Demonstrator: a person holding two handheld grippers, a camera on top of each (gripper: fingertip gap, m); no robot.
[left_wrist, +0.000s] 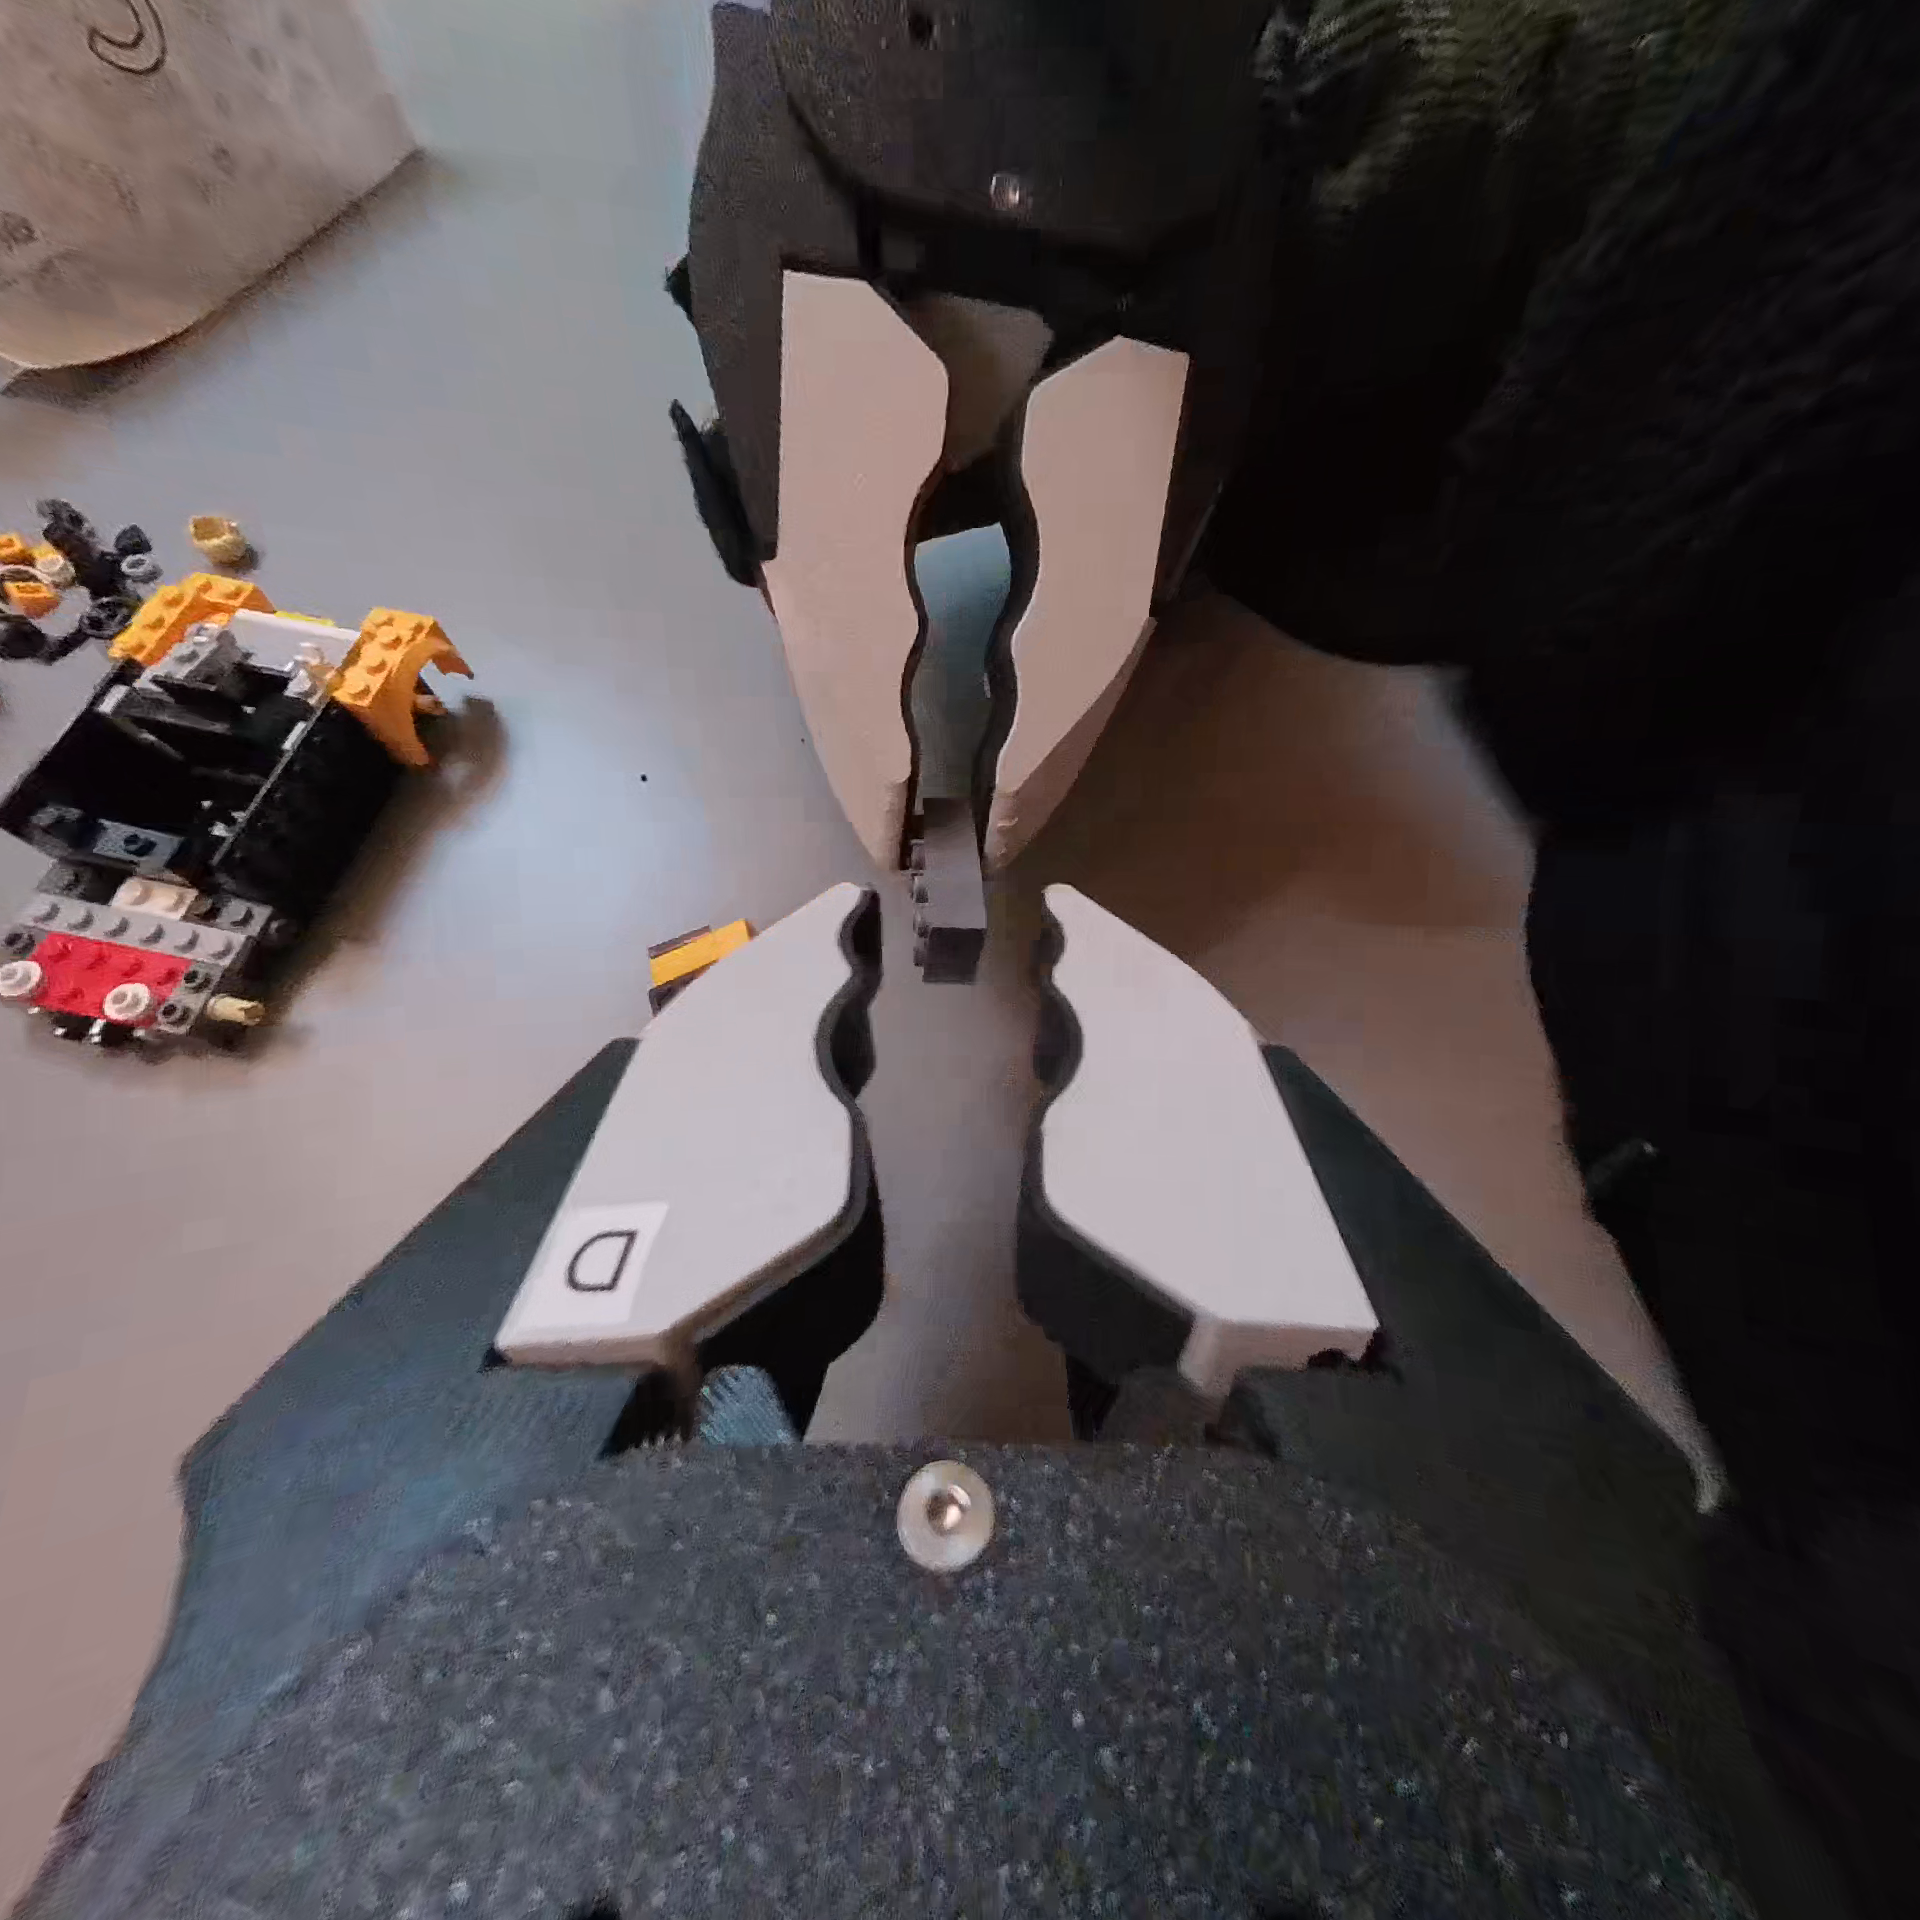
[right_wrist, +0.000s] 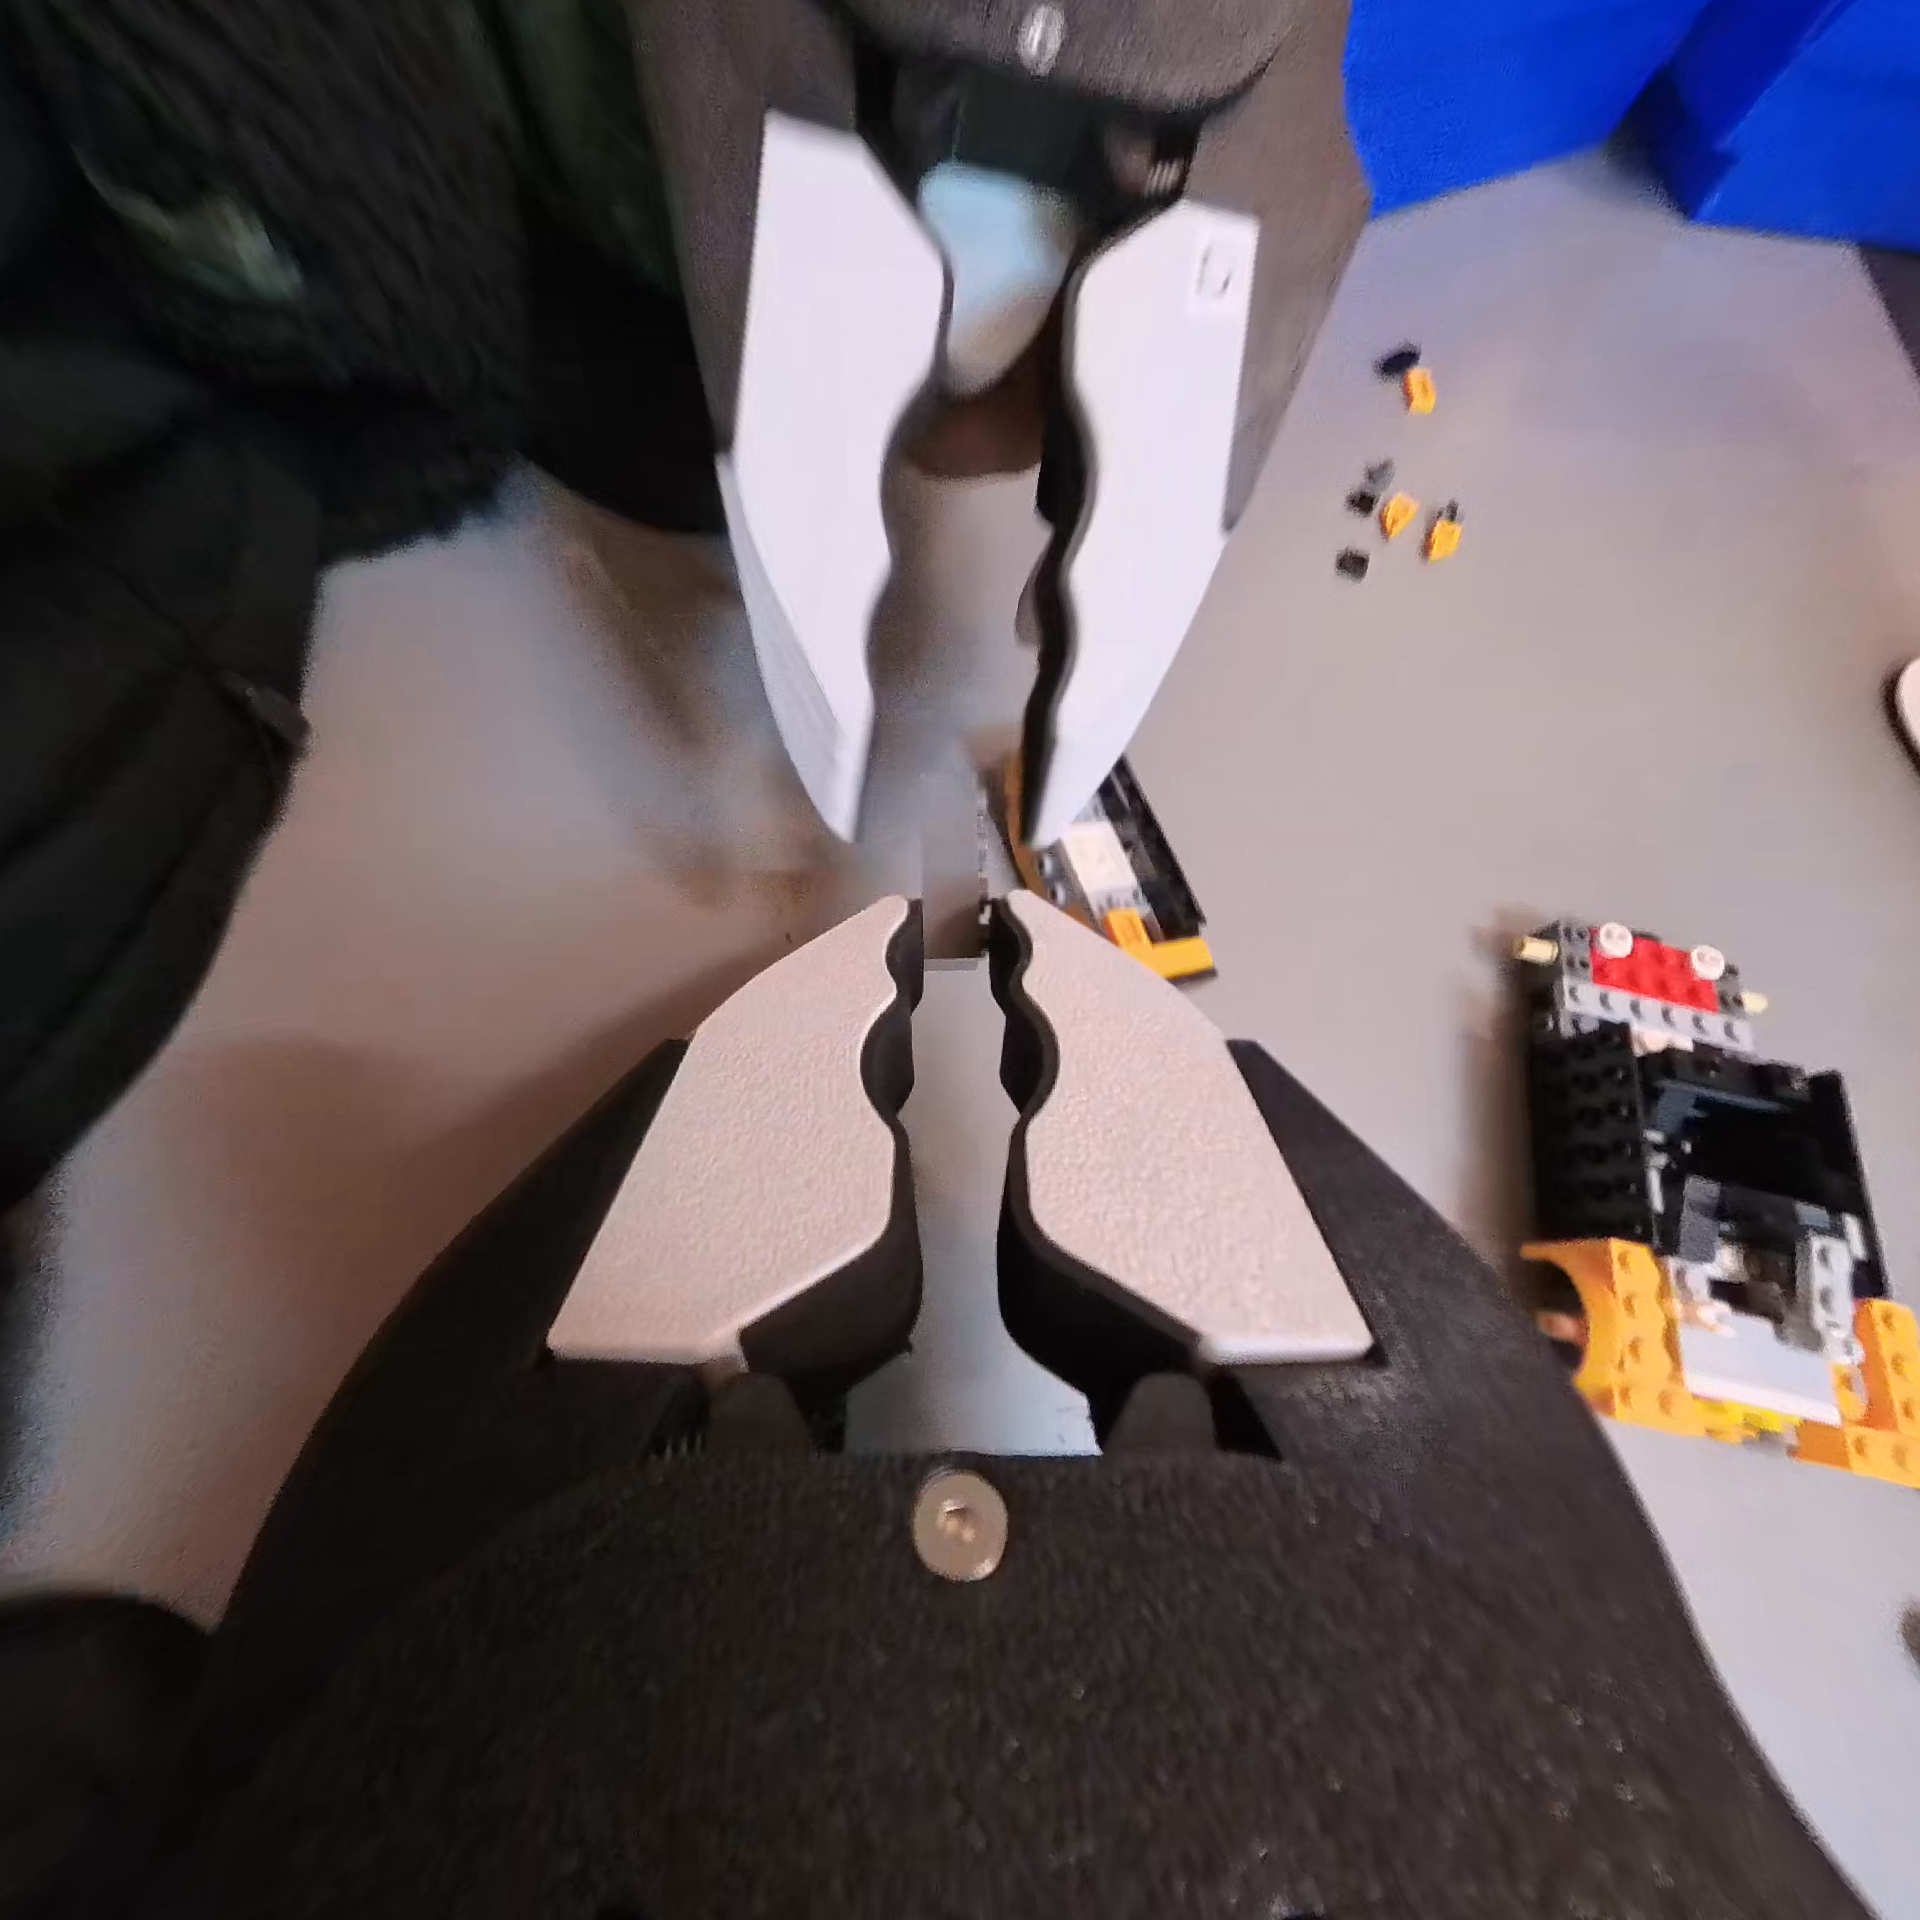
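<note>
My right gripper (right_wrist: 954, 920) is shut on one end of a narrow dark grey studded brick (right_wrist: 951, 873) and holds it above the grey table (right_wrist: 1403, 779). In the left wrist view, the right gripper (left_wrist: 945, 847) comes in from the top, with the brick (left_wrist: 951, 920) sticking out of its tips towards me. My left gripper (left_wrist: 958, 904) is open. Its fingertips (left_wrist: 847, 914) stand on either side of the brick's free end, with a gap on each side. In the right wrist view, the left gripper (right_wrist: 940, 821) faces mine from above, jaws apart.
A part-built black brick vehicle with orange and red parts (left_wrist: 197, 790) (right_wrist: 1704, 1184) lies on the table. A small yellow and black assembly (left_wrist: 698, 951) (right_wrist: 1132, 883) lies under the grippers. Also in view are loose small pieces (right_wrist: 1403, 499), a paper bag (left_wrist: 156, 166), a blue object (right_wrist: 1621, 94) and a person's dark clothing (left_wrist: 1610, 416).
</note>
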